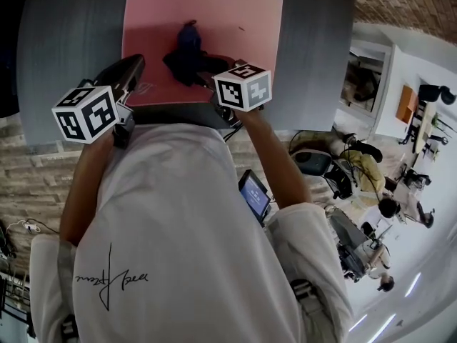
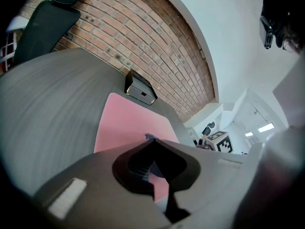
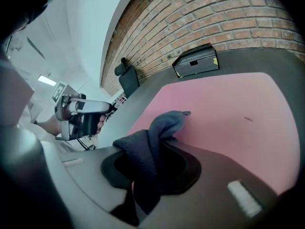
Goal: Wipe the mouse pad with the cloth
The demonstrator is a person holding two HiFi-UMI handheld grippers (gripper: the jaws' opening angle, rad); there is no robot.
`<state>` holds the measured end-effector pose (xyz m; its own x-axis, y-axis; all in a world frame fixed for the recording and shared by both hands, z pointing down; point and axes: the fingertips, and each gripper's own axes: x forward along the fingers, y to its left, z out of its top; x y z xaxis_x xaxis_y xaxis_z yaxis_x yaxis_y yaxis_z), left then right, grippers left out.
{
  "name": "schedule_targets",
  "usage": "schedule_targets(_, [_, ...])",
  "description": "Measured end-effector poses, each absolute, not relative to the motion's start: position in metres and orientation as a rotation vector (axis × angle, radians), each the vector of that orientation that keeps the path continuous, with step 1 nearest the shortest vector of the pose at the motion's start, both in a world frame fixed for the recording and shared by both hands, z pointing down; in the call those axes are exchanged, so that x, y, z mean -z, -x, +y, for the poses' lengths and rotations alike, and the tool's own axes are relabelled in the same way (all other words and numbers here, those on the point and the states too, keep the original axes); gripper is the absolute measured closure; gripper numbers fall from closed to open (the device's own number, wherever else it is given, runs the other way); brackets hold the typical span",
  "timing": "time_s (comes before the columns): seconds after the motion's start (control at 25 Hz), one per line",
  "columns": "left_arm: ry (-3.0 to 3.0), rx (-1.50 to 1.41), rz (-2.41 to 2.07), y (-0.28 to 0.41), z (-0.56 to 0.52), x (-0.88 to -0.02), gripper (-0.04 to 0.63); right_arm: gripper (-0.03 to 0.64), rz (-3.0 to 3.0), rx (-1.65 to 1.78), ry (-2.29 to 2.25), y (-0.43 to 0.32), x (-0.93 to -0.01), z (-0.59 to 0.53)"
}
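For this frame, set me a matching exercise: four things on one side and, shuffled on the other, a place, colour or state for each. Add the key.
Things
1. mouse pad
2. cloth
3. left gripper
4. black box

Descriptions
A. jaws together, nothing between them
B. at the far edge of the table, in front of the brick wall
C. pink, lying flat on the grey table
D. dark blue, pinched in the right gripper

Pairs: 1-C, 2-D, 3-A, 4-B
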<state>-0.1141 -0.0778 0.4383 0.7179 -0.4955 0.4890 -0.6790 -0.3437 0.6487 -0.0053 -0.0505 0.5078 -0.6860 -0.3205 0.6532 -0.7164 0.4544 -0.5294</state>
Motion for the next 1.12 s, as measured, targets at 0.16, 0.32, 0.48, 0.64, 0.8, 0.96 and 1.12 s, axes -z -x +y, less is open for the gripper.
schedule_targets(0.16, [-2.031, -0.204, -0.922, 0.115, -0.08, -0.422, 0.584, 0.531, -2.295, -1.105, -0.889, 0.001, -0.489, -0.045])
schedule_targets(0.32, [-2.059, -0.153, -0.938, 0.116, -0.081, -0.401, 0.584, 0.532, -2.352, -1.089, -0.942, -0.002, -0.468, -0.043])
schedule_targets(0.48, [-2.102, -0.121, -0.945, 0.112, -0.082, -0.382, 0.584, 0.534, -2.426, -1.068, -0.979, -0.003, -0.442, -0.044])
schedule_targets(0.64, [-2.114, -0.105, -0.93, 0.101, -0.076, -0.373, 0.584, 0.534, -2.476, -1.023, -1.01, -0.012, -0.415, -0.04])
schedule_targets(0.8, [-2.153, -0.096, -0.942, 0.102, -0.082, -0.361, 0.584, 0.534, -2.546, -0.98, -1.064, -0.01, -0.389, -0.051])
schedule_targets(0.96, [-2.2, -0.067, -0.938, 0.099, -0.09, -0.344, 0.584, 0.535, -2.586, -0.939, -1.128, -0.013, -0.369, -0.064])
schedule_targets(1.12, [-2.25, -0.044, -0.938, 0.096, -0.095, -0.325, 0.584, 0.535, -2.556, -0.975, -1.198, -0.016, -0.357, -0.07])
